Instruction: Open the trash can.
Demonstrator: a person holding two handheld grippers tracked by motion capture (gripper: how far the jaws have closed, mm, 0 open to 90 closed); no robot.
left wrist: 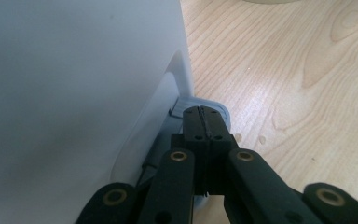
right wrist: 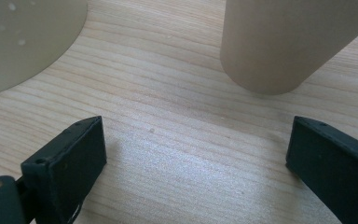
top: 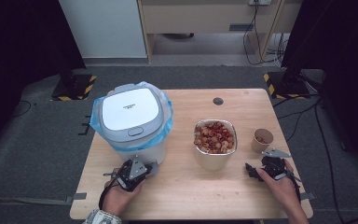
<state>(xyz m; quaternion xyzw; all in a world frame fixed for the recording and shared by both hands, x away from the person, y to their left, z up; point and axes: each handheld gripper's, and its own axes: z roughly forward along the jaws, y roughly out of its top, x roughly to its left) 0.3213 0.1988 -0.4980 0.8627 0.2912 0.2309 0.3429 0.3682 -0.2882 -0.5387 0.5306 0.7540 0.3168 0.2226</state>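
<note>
Wooden bench [top: 182, 186] | bin [top: 133, 123] upper left, grey pedal [left wrist: 204, 108] at base | left gripper [left wrist: 205, 122] jaws closed, empty, tips at pedal | right gripper [right wrist: 196, 154] jaws wide, empty, near paper cup [right wrist: 284, 42] | risk: closed tips slide off pedal, bin shoves sideways

In the right gripper view, the paper cup [right wrist: 279, 42] and the bowl [right wrist: 23, 37] were cut off by the top edge. The bin's [left wrist: 74, 93] grey pedal [left wrist: 214, 112] lay partly hidden behind the left gripper [left wrist: 204, 119]. The cup's contents were too small to tell.
</note>
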